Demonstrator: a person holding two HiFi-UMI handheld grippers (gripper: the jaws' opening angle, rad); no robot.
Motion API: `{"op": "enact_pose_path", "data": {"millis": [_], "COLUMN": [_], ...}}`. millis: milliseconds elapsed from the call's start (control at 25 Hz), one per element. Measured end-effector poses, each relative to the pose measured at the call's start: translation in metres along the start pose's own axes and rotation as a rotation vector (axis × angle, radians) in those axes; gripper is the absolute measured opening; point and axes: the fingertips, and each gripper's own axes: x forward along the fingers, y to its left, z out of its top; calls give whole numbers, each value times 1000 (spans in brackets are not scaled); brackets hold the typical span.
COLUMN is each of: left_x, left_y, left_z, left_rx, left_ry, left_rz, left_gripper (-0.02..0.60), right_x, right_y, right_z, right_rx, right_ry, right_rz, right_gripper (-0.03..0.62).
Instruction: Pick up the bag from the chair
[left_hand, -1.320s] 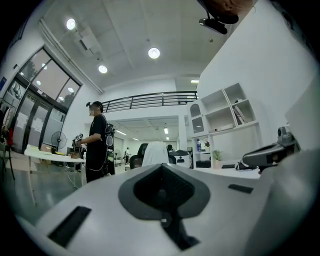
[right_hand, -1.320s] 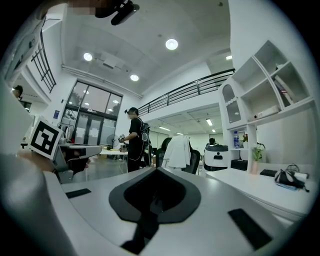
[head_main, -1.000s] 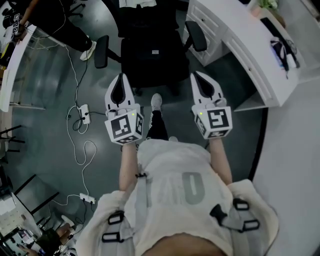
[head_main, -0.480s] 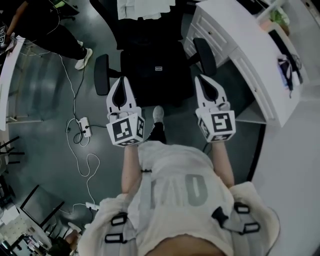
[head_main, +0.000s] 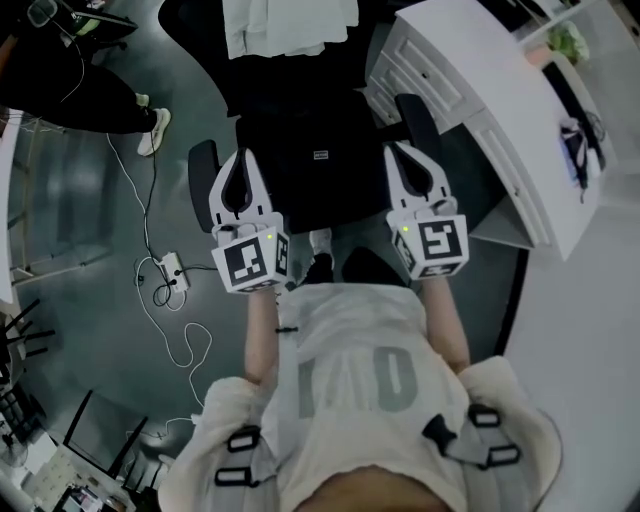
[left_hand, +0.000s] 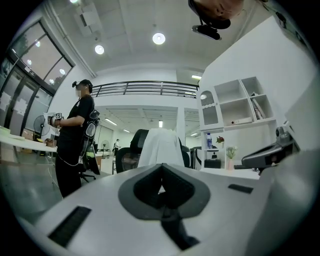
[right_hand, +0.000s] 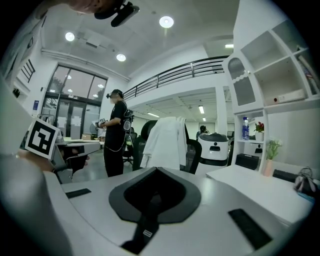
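A black bag (head_main: 318, 165) with a small white label lies on the seat of a black office chair (head_main: 205, 170), below me in the head view. A white garment (head_main: 290, 25) hangs over the chair's back. My left gripper (head_main: 238, 158) is shut and empty, its tip over the seat's left edge by the armrest. My right gripper (head_main: 398, 152) is also shut and empty, at the seat's right edge beside the other armrest (head_main: 418, 120). In both gripper views the shut jaws hide the bag; the draped chair (left_hand: 160, 145) (right_hand: 165, 140) stands just beyond them.
A white desk with drawers (head_main: 500, 90) runs along the right of the chair. Cables and a power strip (head_main: 165, 268) lie on the dark floor at left. A person in black (head_main: 60, 80) stands at the far left. White shelves (left_hand: 235, 102) rise at right.
I have walked towards the chair with both shut grippers ahead of me. The chair and bag have drawn closer, and the gripper tips now flank the seat.
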Motion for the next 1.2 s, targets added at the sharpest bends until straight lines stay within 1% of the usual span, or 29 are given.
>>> {"op": "enact_pose_path", "data": {"millis": [120,240,440,520,640,840,1000,1200], "left_x": [8,12,17,18,20,21,24,30], "left_y": [0,-2,-5,-4,-4,-1,3,0], "left_z": [-1,-2,5,8,14,20,18,15], "left_rx": [-20,-23,1,19,26,36,28,33], "left_ry": [6,14,8,0,-3,-6,3,11], "left_rz": [2,13,31,36,53,67,84,62], "left_gripper": [6,6,6,6,6,6,8,8], "right_x": [11,18,27,30,34,38,43,47], "right_y": [-9,-15,-26,-27,-30,-32,-34,-34], "right_z": [1,5,15,19,22,21,19,15], "right_rx": [-22,-22,-11,-8,-8,16,-3,24], "right_ry": [-14,-28,-67,-83,-98,-102,-92,-85], "right_rz": [-16,-18,-20,-13,-2,6,7,44], "right_gripper": [5,5,5,5,5,5,5,6]}}
